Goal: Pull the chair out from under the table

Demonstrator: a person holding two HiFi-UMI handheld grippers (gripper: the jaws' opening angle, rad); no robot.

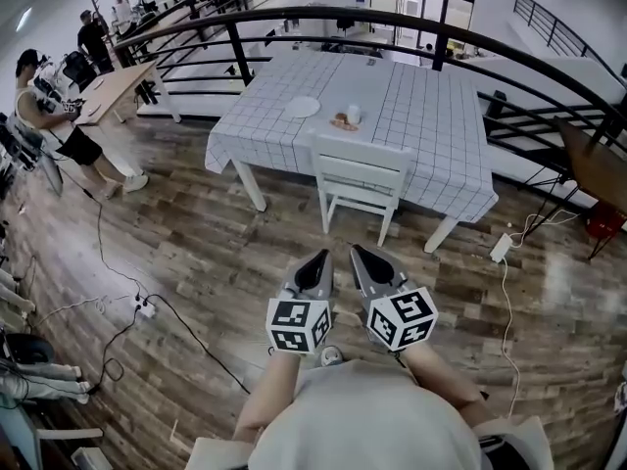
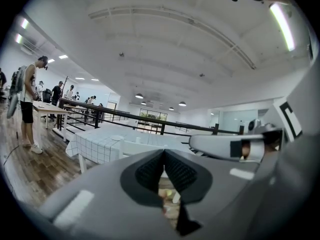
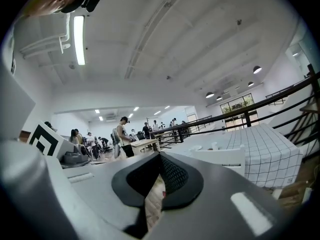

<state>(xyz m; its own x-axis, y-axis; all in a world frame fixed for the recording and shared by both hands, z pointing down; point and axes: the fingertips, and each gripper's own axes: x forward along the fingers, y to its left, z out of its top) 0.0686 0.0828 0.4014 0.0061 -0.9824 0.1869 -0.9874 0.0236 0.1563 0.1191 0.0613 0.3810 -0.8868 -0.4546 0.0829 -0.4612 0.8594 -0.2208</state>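
The white chair (image 1: 361, 179) stands tucked against the near side of the table (image 1: 431, 164), which wears a white checked cloth. My left gripper (image 1: 320, 258) and right gripper (image 1: 360, 253) hover side by side over the wood floor, a short way in front of the chair and apart from it. Both are shut with nothing between the jaws. In the left gripper view the shut left gripper (image 2: 163, 153) points level at the chair back (image 2: 137, 146). In the right gripper view the right gripper (image 3: 160, 156) has the chair (image 3: 222, 158) to its right.
A plate (image 1: 302, 107) and small items (image 1: 345, 118) lie on the cloth. A black railing (image 1: 441, 42) curves behind the table. Cables and a power strip (image 1: 145, 308) lie on the floor at left, another strip (image 1: 501, 248) at right. A person (image 1: 49, 116) stands by a wooden table (image 1: 113, 91).
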